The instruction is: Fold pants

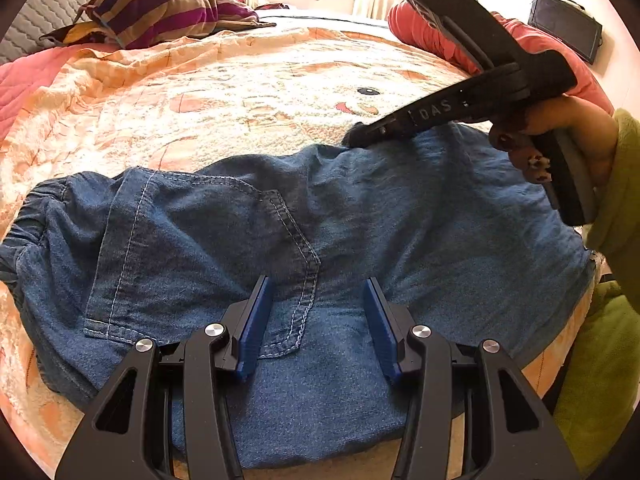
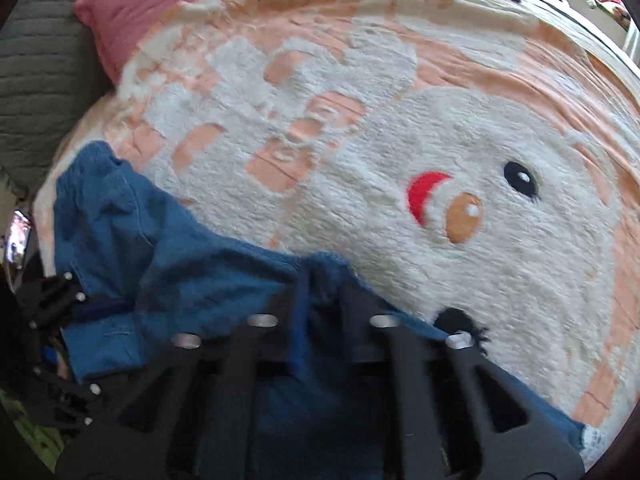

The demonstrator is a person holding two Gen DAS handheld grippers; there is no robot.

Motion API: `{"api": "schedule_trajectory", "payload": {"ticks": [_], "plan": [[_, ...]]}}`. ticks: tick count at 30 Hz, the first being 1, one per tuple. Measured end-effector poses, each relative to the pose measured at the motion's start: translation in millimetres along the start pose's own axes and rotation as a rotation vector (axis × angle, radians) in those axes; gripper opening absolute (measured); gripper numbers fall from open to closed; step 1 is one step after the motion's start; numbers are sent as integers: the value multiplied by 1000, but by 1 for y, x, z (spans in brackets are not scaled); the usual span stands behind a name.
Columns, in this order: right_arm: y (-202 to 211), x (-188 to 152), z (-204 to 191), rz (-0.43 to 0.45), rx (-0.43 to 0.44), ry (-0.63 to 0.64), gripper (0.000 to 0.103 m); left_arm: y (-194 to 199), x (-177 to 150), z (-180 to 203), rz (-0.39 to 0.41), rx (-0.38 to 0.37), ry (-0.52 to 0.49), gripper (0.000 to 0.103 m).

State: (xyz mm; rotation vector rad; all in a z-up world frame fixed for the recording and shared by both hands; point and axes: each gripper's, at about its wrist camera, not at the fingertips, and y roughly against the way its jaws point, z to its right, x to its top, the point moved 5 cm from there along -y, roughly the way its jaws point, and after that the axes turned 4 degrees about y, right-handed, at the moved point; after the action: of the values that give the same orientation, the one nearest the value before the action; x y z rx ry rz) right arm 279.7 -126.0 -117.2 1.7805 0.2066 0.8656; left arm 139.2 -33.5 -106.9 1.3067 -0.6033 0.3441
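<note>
A large peach and cream fleece blanket (image 1: 224,92) with a cartoon bear face covers the bed and fills both views. A purple and tan striped pillow (image 1: 160,8) lies at eleven o'clock in the left wrist view, and a red quilt (image 1: 440,36) is bunched at one o'clock.

The blue denim pants (image 1: 280,232) lie across the near side of the blanket, already doubled into a wide, rumpled band. The elastic waistband (image 1: 36,216) sits at nine o'clock, and a stitched back pocket (image 1: 208,256) faces up near the middle.

The step in hand appears to be a further fold, drawing the far edge of the denim over. The next move likely calls for lifting that edge and carrying it across while the other side stays flat.

The left gripper (image 1: 318,316), at six o'clock in its own view, is spread wide. Its blue pads (image 1: 254,324) hover over the pocket and hold nothing.

The right gripper (image 2: 320,280) is pinched closed on a small tuft at the far edge of the denim, at six o'clock in its own blurred view. From the left wrist view it enters at two o'clock, held by a hand (image 1: 560,136) in a green sleeve.
</note>
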Motion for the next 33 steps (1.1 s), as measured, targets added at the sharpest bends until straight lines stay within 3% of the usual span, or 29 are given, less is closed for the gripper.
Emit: {"api": "schedule_trajectory", "payload": {"ticks": [3,8,13,17,21,23,26,29,33], "plan": [[5,8,6,63,-38,-40,0,0,0,0,-1,-1,2,46],[-3,13,7,54,-81,-38,1,0,0,0,1,-2,4,46],[35,19,22,172,-162,-74,3,0,0,0,0,-6,6,46],[72,11,17,253,-151,-59,30,0,0,0,0,-7,7,46],[68,-11,-6,215,-42,-39,42,0,0,0,1,-4,5,46],[45,-23,-7,136,-22,-71,42,0,0,0,2,-2,4,46],[11,-36,11,60,-118,-108,40,-1,0,1,4,1,0,46],[13,-34,18,98,-133,-134,39,-1,0,2,7,2,-1,46],[49,-36,21,185,-184,-134,50,1,0,1,12,-3,0,47]]}}
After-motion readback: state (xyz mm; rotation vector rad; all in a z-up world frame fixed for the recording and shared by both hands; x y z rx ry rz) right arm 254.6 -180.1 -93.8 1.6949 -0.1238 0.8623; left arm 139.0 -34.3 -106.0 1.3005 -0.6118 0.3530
